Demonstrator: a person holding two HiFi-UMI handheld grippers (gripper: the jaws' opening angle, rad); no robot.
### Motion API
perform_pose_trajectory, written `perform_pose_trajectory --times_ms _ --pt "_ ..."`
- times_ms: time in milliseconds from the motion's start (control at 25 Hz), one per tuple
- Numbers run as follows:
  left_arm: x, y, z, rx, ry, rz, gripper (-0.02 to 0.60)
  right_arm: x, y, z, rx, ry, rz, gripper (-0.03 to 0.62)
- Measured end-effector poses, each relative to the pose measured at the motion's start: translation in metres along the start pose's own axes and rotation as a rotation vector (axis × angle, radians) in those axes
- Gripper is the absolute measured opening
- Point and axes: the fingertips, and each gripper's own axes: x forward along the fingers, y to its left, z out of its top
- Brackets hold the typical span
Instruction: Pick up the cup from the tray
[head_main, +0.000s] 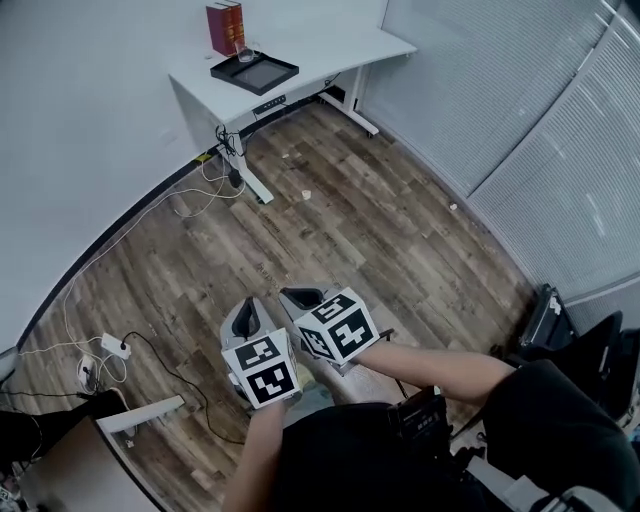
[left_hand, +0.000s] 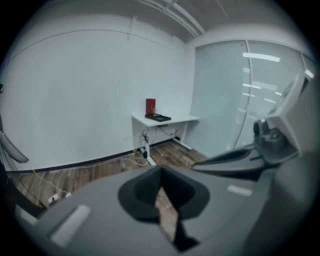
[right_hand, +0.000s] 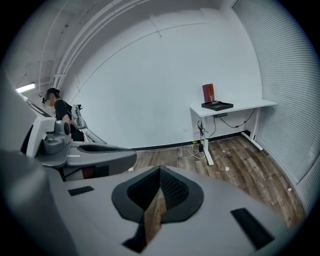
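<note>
Head view shows left gripper (head_main: 248, 306) and right gripper (head_main: 299, 296), jaws closed (cup (head_main: 246, 52) far off).

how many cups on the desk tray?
1. A clear cup stands at the far corner of the black tray, next to the red books. It is too small to make out in either gripper view.

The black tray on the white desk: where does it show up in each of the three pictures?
Head view: black tray at the top, left of centre, on the white desk.
Left gripper view: small, just above centre.
Right gripper view: right of centre, upper half.
Shared landmark: the red box standing right behind the tray.
</note>
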Motion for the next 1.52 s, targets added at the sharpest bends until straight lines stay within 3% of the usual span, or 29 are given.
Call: perform_pose_trajectory --times_ms 360,680,880,1040,1520 --pt "0.027 0.025 -0.001 0.016 0.027 -0.023 0.002 0.040 0.001 0.007 0.025 0.028 0.023 0.012" --pt "0.034 0.030 -0.005 -0.010 0.033 -0.041 0.002 0.041 0.001 0.010 0.026 0.022 0.000 0.012" --pt "0.031 0.044 0.004 -0.038 0.007 0.006 0.002 0.031 -0.010 0.022 0.027 -0.007 -0.023 0.012" --pt "0.032 0.036 0.007 -0.042 -0.007 -0.007 0.002 0.026 -0.015 0.028 -0.002 -0.029 -0.031 0.012" --pt "0.067 0.071 0.047 -0.003 -0.033 0.062 0.002 0.074 -0.027 0.076 -0.027 -0.070 0.036 0.012"
